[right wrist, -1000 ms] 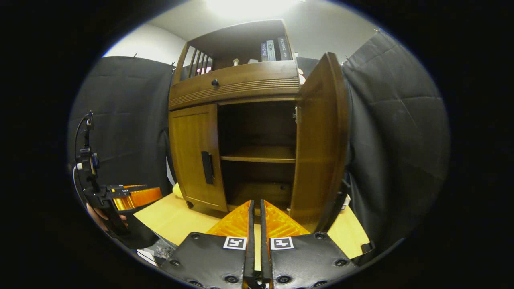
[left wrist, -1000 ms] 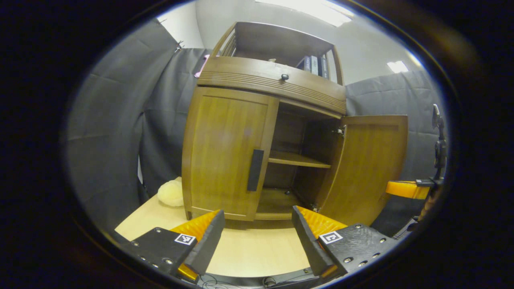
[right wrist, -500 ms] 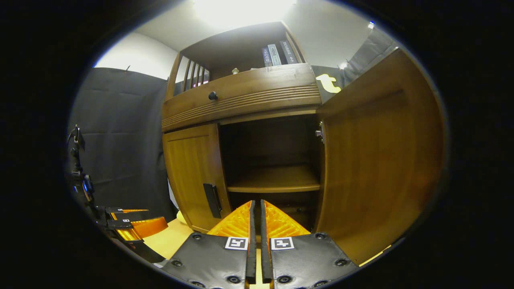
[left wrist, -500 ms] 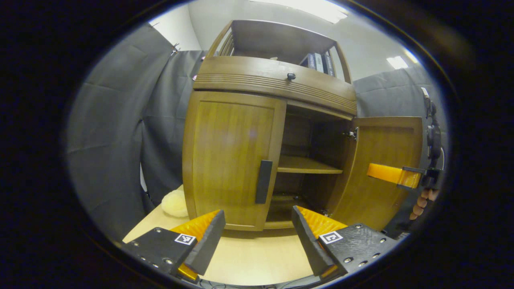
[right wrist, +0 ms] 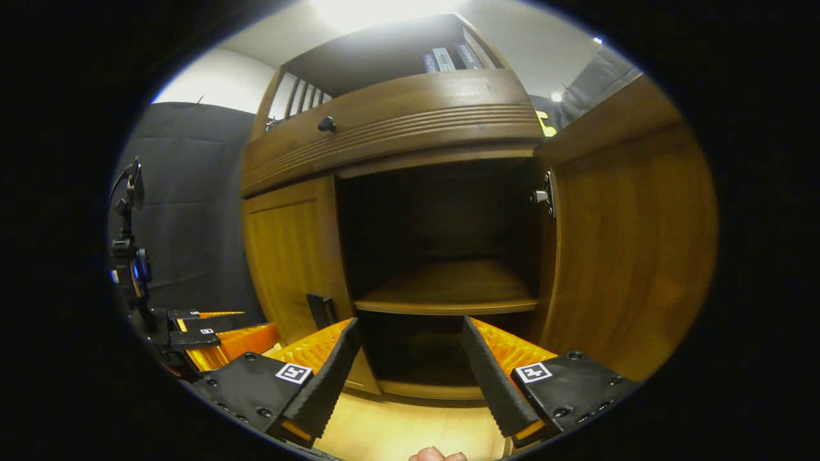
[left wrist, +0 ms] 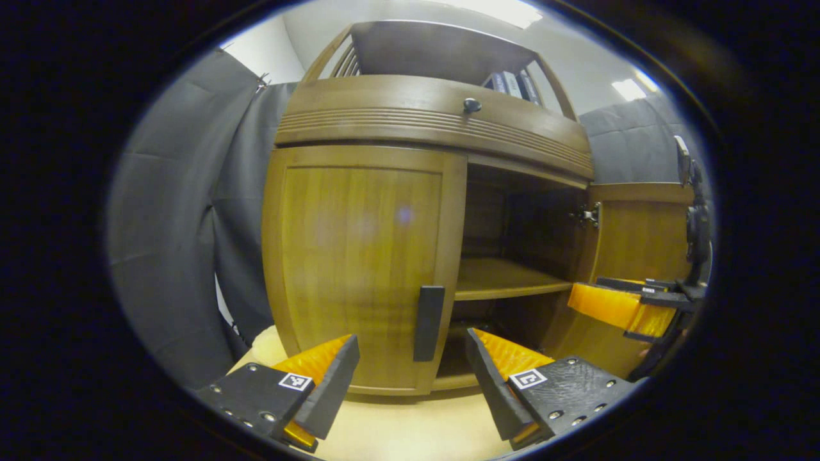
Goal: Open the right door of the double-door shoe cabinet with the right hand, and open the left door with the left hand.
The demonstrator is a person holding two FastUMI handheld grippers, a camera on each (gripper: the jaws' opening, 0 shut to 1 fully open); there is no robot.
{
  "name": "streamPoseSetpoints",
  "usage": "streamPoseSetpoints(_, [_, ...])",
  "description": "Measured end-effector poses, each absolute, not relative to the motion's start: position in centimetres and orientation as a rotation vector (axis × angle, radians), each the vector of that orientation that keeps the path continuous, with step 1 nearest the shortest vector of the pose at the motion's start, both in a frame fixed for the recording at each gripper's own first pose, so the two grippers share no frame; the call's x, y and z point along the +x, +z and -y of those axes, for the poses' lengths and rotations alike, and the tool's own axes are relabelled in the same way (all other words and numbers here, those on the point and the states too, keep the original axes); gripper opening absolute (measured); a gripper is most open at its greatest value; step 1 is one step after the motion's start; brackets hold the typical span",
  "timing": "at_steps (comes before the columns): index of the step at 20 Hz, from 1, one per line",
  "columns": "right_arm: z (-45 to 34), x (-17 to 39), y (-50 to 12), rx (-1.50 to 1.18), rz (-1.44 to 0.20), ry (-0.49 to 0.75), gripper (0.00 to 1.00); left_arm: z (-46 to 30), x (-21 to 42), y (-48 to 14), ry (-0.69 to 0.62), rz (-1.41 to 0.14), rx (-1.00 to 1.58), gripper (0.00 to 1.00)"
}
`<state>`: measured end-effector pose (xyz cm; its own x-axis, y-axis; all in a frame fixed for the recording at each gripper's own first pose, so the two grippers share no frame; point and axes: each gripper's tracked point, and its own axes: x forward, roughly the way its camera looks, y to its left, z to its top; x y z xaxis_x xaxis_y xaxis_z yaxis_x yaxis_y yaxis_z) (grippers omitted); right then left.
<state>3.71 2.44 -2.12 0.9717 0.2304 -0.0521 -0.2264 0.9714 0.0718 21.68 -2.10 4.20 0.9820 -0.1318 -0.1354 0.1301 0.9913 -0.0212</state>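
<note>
The right door of the shoe cabinet is seen swung wide on its hinge, its inner face turned toward the opening, so the dark interior and its shelf are laid bare; that half of the task can be judged done. The left door is found shut, flush under the ribbed drawer front, and its dark vertical handle is set at the door's right edge, just beside the open compartment. The left gripper is held low and near, lined up so that the handle falls between its two fingers and a little beyond them (a placement that reads as an approach for a pull, though that is only a judgement). Its jaws are spread wide, nothing is held, and nothing is touched; pale tabletop is seen below them. The right gripper is pointed into the open right compartment, parked clear of the left door's swing, its jaws likewise parted wide and empty, with no contact on door or shelf. In the left gripper view that same tool is caught at the far right, in front of the opened door. The handle is the next thing to be closed upon, it may be supposed.
</note>
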Motion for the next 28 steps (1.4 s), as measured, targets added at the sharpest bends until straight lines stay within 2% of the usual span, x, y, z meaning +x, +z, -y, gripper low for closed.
streamPoseSetpoints(1, [-2.2, 4.3, -2.5, 0.066, -0.071, 0.218, 0.99, 2.3, 22.6, 4.1, -0.129, -0.142, -0.011, 0.96])
streamPoseSetpoints(2, [-1.9, 4.8, -2.7, 0.065, -0.078, 0.205, 0.93, 2.6, 23.7, 4.0, -0.13, -0.147, -0.008, 0.96])
streamPoseSetpoints(3, [-1.6, 5.2, -3.0, 0.064, -0.083, 0.193, 0.92, 3.1, 24.5, 3.9, -0.138, -0.151, -0.006, 0.96])
streamPoseSetpoints(11, [-1.8, 6.6, -4.0, 0.048, -0.065, 0.203, 0.93, 4.9, 29.0, 2.0, -0.136, -0.167, 0.068, 0.96])
streamPoseSetpoints(14, [-1.7, 6.8, -4.6, 0.04, -0.065, 0.19, 0.92, 4.7, 29.7, 1.0, -0.122, -0.185, 0.06, 0.77])
streamPoseSetpoints(17, [-1.5, 7.2, -5.2, 0.033, -0.081, 0.185, 0.93, 4.5, 30.4, 0.8, -0.112, -0.188, 0.068, 0.77])
streamPoseSetpoints(19, [-1.5, 7.7, -5.5, 0.036, -0.094, 0.185, 0.93, 5.7, 31.1, 0.2, -0.159, -0.199, 0.073, 0.63])
streamPoseSetpoints(24, [-1.6, 8.1, -5.6, 0.037, -0.097, 0.182, 0.93, 5.7, 31.1, 0.0, -0.125, -0.179, 0.077, 0.27])
streamPoseSetpoints(28, [-1.7, 8.1, -5.7, 0.04, -0.105, 0.187, 0.93, 5.6, 31.4, -0.9, -0.094, -0.185, 0.056, 0.22])
